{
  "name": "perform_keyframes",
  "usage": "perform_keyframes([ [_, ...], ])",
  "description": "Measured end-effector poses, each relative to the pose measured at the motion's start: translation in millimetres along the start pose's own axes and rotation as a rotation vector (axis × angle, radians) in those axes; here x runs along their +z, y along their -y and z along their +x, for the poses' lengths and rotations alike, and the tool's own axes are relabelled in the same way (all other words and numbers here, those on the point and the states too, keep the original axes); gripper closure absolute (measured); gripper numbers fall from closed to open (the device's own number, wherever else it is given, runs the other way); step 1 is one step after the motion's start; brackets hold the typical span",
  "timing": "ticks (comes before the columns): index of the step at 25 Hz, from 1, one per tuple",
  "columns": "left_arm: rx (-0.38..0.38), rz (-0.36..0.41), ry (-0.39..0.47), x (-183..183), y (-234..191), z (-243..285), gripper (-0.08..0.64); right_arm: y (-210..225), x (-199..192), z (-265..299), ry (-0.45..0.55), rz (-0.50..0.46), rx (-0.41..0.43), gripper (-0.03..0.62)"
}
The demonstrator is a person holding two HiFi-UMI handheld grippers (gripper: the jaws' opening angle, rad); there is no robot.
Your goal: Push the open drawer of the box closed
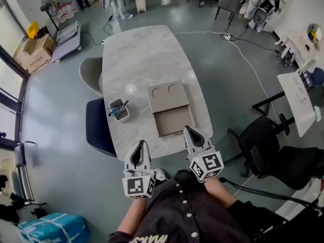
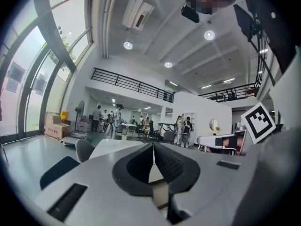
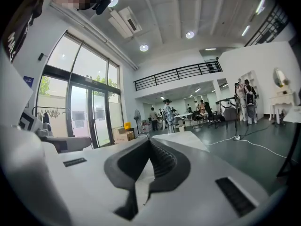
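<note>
A flat tan box [image 1: 167, 96] with two round recesses on its lid lies on the marble table [image 1: 136, 54]. Its drawer [image 1: 172, 120] is pulled out toward me and looks empty. My right gripper [image 1: 187, 128] is shut, its tip right at the drawer's near right corner; I cannot tell if it touches. My left gripper [image 1: 141, 143] is shut too and hangs over the table's near edge, left of the drawer. In the left gripper view the jaws [image 2: 153, 144] meet with nothing between them. In the right gripper view the right gripper [image 3: 149, 140] is likewise shut and points along the tabletop.
A small holder with pens [image 1: 118, 110] stands left of the drawer. A grey chair [image 1: 90, 74] and a navy chair [image 1: 97, 125] sit at the table's left side, and a black office chair [image 1: 260, 146] at the right. A white cable [image 1: 248, 59] runs across the floor.
</note>
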State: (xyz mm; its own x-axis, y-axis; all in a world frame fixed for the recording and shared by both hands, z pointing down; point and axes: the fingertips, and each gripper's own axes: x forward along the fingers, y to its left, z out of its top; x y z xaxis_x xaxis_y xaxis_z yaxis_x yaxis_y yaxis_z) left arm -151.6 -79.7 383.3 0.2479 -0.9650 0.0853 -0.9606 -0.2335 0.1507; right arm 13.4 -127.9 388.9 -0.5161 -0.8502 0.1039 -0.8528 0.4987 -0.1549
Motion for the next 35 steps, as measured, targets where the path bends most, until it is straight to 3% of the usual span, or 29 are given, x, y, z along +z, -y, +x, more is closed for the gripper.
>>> perform_keyframes([
  [11, 0.013, -0.003, 0.041, 12, 7, 32, 0.541, 28, 21, 22, 0.029, -0.009, 0.024, 0.595],
  [18, 0.022, -0.003, 0.019, 6, 12, 38, 0.541, 43, 7, 30, -0.004, 0.060, 0.028, 0.595],
  [26, 0.037, -0.018, -0.050, -16, 11, 36, 0.541, 50, -26, 31, -0.073, 0.133, 0.029, 0.595],
  [35, 0.045, -0.037, -0.143, -58, 9, 40, 0.541, 72, -105, 29, -0.218, 0.198, -0.012, 0.594],
])
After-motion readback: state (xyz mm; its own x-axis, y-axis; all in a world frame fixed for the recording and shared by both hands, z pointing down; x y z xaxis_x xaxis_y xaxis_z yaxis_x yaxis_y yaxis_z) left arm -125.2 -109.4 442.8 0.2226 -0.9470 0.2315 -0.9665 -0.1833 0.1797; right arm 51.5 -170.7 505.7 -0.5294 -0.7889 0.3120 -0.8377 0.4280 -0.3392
